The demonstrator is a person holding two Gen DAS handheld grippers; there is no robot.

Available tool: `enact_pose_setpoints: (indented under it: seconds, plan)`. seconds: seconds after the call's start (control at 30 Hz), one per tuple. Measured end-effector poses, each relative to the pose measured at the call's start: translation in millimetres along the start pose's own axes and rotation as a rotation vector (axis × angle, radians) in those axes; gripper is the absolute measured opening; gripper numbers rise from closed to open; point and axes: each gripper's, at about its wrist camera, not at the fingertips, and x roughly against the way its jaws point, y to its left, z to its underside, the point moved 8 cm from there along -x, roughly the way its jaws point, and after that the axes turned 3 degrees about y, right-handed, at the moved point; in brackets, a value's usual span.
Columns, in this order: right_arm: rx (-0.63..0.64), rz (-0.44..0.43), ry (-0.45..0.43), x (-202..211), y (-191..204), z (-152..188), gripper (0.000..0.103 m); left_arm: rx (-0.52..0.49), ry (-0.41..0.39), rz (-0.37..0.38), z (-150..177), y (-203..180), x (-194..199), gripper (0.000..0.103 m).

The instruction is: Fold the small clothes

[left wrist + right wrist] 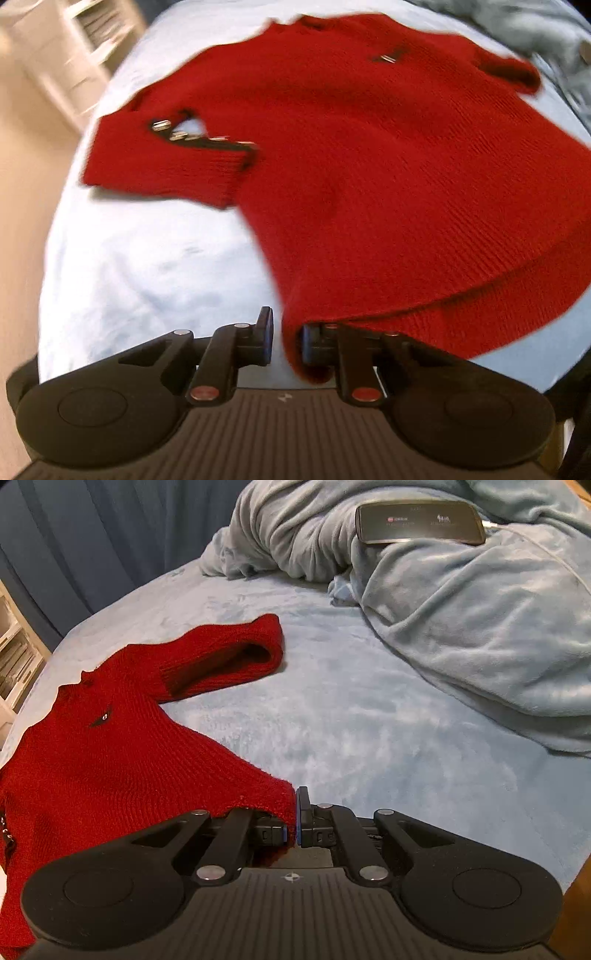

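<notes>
Left wrist view: my left hand-held gripper point(286, 341) pinches the red knitted sweater's point(369, 166) hem corner.
Right wrist view: my right hand-held gripper point(292, 821) clamps the other corner.
Surface: pale blue bed point(369, 738), rumpled grey-blue blanket point(461, 609).

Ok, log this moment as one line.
left hand-held gripper: shut on red sweater hem | right hand-held gripper: shut on hem | sweater spread on bed

Left view: bright, washed-out bed point(147, 258), heavy motion blur. Right view: dimmer, sharp. Fisheye bending at edges.
</notes>
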Motion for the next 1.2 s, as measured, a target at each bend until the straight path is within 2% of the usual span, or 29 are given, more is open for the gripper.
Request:
enact_pose_setpoints:
  seconds: [0.13,0.27,0.4,0.43,0.5,0.57,0.6,0.7,0.8,0.97,1.07,1.2]
  plan:
    - [-0.050,-0.016,0.046,-10,-5,2,0.003,0.102,0.019,0.008,0,31,-1,0.032]
    - [-0.079,-0.030,0.068,-14,-7,5,0.003,0.132,0.019,-0.007,-4,34,-2,0.036]
    - [-0.087,-0.036,0.070,-13,-8,4,0.003,0.143,0.029,-0.054,-1,29,-7,0.059]
    - [-0.098,-0.042,0.069,-13,-9,2,0.003,0.151,0.026,-0.043,0,28,-9,0.060]
    - [-0.117,-0.053,0.068,-12,-12,-1,0.004,0.156,0.011,0.025,0,19,-6,0.060]
    - [-0.146,-0.074,0.070,-10,-13,-6,0.004,0.104,-0.003,0.116,2,2,0,0.064]
    - [-0.156,-0.086,0.069,-9,-12,-10,0.004,0.061,-0.009,0.151,5,-10,4,0.070]
    - [-0.129,-0.093,0.053,-4,-4,-21,0.003,-0.080,-0.045,0.208,11,-47,12,0.082]
    - [-0.094,-0.086,0.042,-2,2,-30,0.003,-0.165,-0.070,0.267,14,-81,17,0.084]
    - [-0.091,-0.072,0.055,-9,0,-38,0.003,-0.173,-0.125,0.339,-9,-120,20,0.084]
    - [-0.087,-0.072,0.055,-11,0,-40,0.003,-0.219,-0.153,0.330,-23,-144,20,0.084]
    - [-0.092,-0.077,0.055,-12,-1,-41,0.003,-0.412,-0.171,0.178,-20,-180,-3,0.084]
